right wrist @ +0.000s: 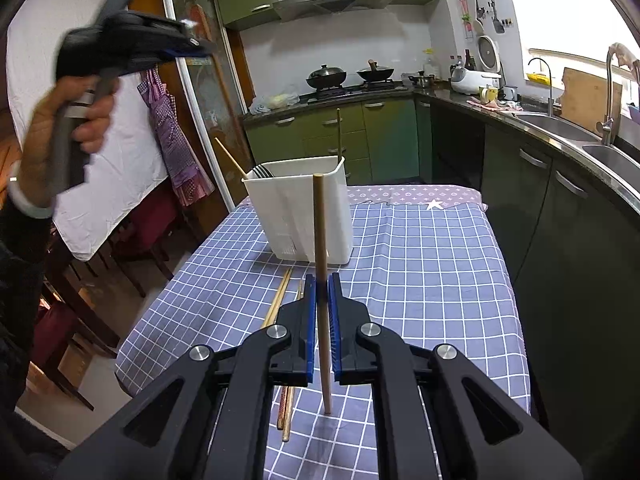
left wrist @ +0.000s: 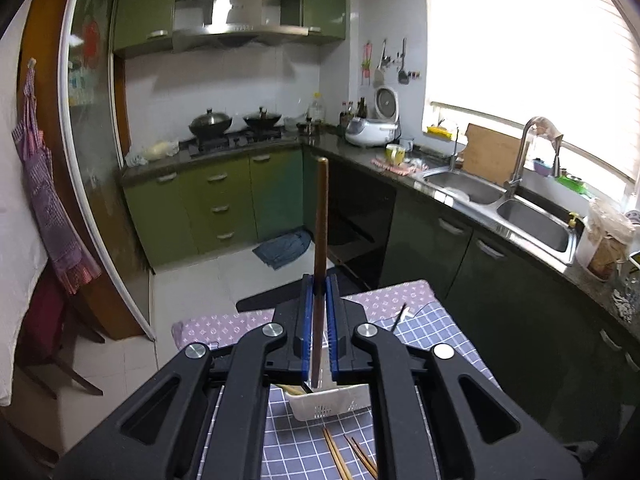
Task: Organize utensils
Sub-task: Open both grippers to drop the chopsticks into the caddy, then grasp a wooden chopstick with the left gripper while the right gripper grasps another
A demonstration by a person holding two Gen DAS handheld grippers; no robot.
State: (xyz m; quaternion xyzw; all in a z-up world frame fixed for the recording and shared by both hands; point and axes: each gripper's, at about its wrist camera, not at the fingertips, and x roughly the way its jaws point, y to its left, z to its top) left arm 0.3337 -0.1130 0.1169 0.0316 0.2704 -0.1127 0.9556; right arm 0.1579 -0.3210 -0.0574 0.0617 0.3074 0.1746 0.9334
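My left gripper (left wrist: 320,286) is shut on a dark brown chopstick (left wrist: 322,216) that stands upright, high above the white utensil holder (left wrist: 330,400). In the right wrist view the left gripper (right wrist: 132,40) is raised at the upper left, blurred. My right gripper (right wrist: 322,282) is shut on a light wooden chopstick (right wrist: 320,232), held upright over the checked tablecloth (right wrist: 420,280), in front of the white holder (right wrist: 300,216). The holder has a fork (right wrist: 262,171) and two chopsticks in it. Several loose chopsticks (right wrist: 280,300) lie on the cloth left of my right gripper.
The table's right edge runs close to dark lower cabinets (right wrist: 540,208) and a sink counter (right wrist: 580,136). Chairs (right wrist: 80,300) stand left of the table. A white star marker (right wrist: 434,204) lies on the far cloth. A stove with two woks (left wrist: 228,122) stands at the back.
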